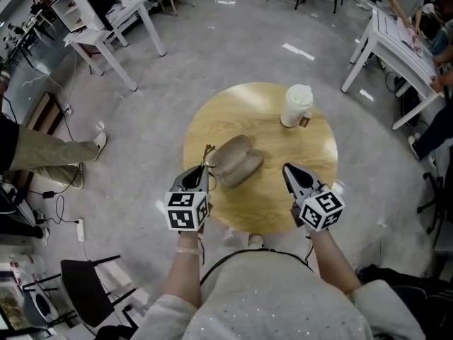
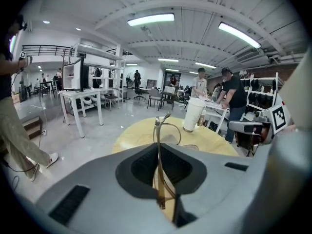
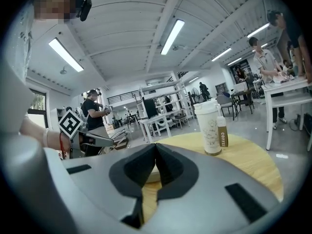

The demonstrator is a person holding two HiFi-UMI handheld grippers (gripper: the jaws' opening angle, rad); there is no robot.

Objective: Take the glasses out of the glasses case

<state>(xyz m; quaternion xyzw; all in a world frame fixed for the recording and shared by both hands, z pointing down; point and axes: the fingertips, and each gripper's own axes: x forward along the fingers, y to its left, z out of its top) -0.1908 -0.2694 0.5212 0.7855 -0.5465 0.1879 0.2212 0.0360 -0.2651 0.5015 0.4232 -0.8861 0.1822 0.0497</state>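
Note:
The tan glasses case (image 1: 237, 160) lies open in the middle of the round wooden table (image 1: 311, 154). My left gripper (image 1: 203, 168) is at the case's left end, shut on the thin gold glasses (image 1: 208, 151). In the left gripper view the glasses (image 2: 159, 145) stand upright between the closed jaws, one lens ring above the jaw tips. My right gripper (image 1: 287, 168) hovers to the right of the case, shut with nothing in it. In the right gripper view its jaws (image 3: 155, 146) meet, and a pale piece of the case (image 3: 150, 172) shows behind them.
A white lidded coffee cup (image 1: 296, 105) stands at the table's far right, also seen as the cup (image 3: 210, 126) in the right gripper view. White desks (image 1: 106, 20) and people stand around the room. A person's legs (image 1: 49, 151) are at the left.

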